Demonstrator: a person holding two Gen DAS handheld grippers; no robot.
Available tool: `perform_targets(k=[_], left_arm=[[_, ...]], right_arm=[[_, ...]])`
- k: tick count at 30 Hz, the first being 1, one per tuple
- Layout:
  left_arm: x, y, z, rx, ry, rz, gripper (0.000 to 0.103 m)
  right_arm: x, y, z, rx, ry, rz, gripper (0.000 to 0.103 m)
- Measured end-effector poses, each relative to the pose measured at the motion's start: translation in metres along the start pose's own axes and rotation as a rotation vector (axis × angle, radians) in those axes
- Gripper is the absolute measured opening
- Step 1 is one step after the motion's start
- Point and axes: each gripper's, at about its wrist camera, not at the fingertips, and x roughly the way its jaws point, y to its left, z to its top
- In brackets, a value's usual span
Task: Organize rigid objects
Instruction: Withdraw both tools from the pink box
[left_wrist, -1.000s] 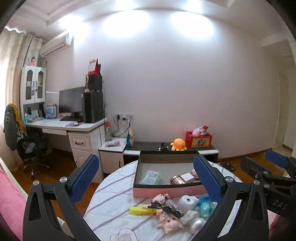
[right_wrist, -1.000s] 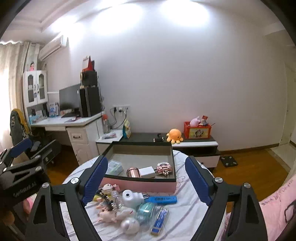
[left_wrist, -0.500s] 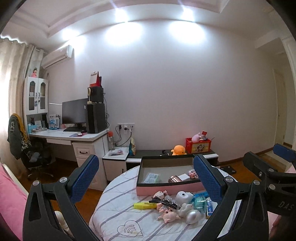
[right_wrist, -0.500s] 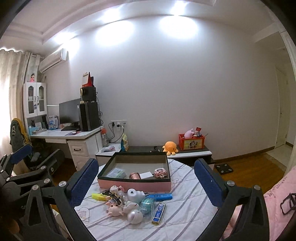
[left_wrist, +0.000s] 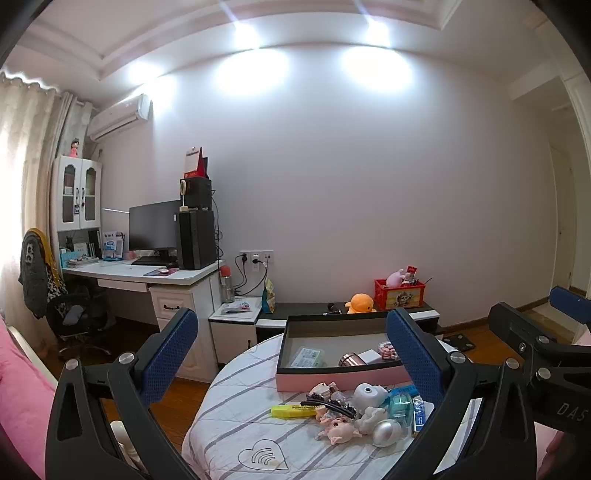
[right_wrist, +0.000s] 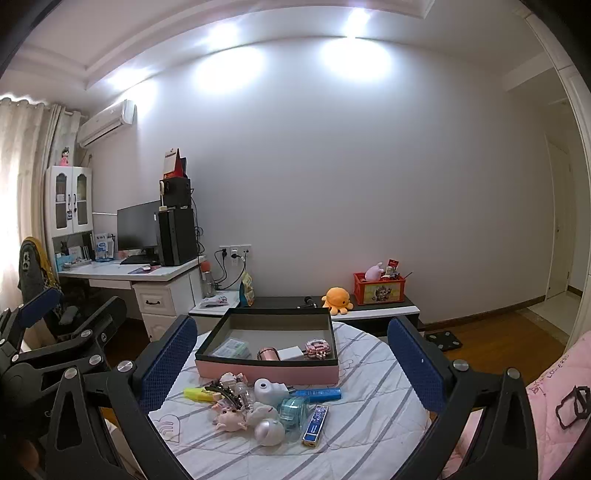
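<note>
1. A heap of small rigid objects (right_wrist: 266, 406) is seen on the striped round counter (right_wrist: 369, 417), just in front of the pink box (right_wrist: 269, 371), which already holds a few items.
2. Both grippers have been drawn back since a second ago; the counter looks farther off.
3. The right gripper (right_wrist: 291, 369) jaws have just been opened wide, with nothing between them.
4. The left gripper (left_wrist: 291, 358) jaws are held wide, empty.
5. A fresh pick seems prepared.

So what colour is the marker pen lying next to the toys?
Yellow. The marker pen shows best in the left wrist view.
</note>
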Motion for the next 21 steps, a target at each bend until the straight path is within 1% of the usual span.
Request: perform_targets(k=[13, 17, 21], left_arm=[[0.002, -0.006, 0.0, 0.001, 0.001, -0.016, 0.103], [0.01, -0.003, -0.004, -0.015, 0.036, -0.052, 0.103], [0.026, -0.001, -0.012, -0.028, 0.104, -0.11, 0.103]], right_arm=[[0.0, -0.004, 0.001, -0.003, 0.006, -0.018, 0.103], [0.004, -0.004, 0.0, -0.009, 0.016, -0.019, 0.103], [0.016, -0.008, -0.006, 0.003, 0.054, -0.008, 0.103]])
